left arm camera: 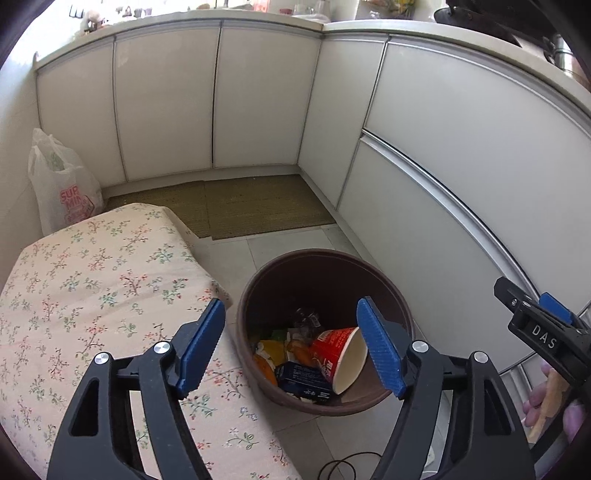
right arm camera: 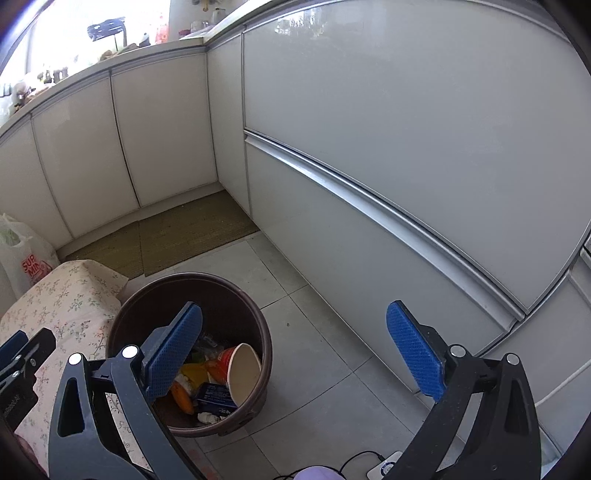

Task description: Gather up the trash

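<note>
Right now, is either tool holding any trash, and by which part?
Nothing is held. The left tool and right tool both stand open and empty; the red cup lies in the brown bin.

The brown bin (left arm camera: 325,266) hides its lower trash under a red paper cup (left arm camera: 338,356); items on the counter (left arm camera: 236,14) are too small and overexposed to identify; the white bag (right arm camera: 22,254) is cut off at the left edge

Cup (left arm camera: 340,356) in bin (left arm camera: 258,295), beside table (left arm camera: 92,280)
</note>
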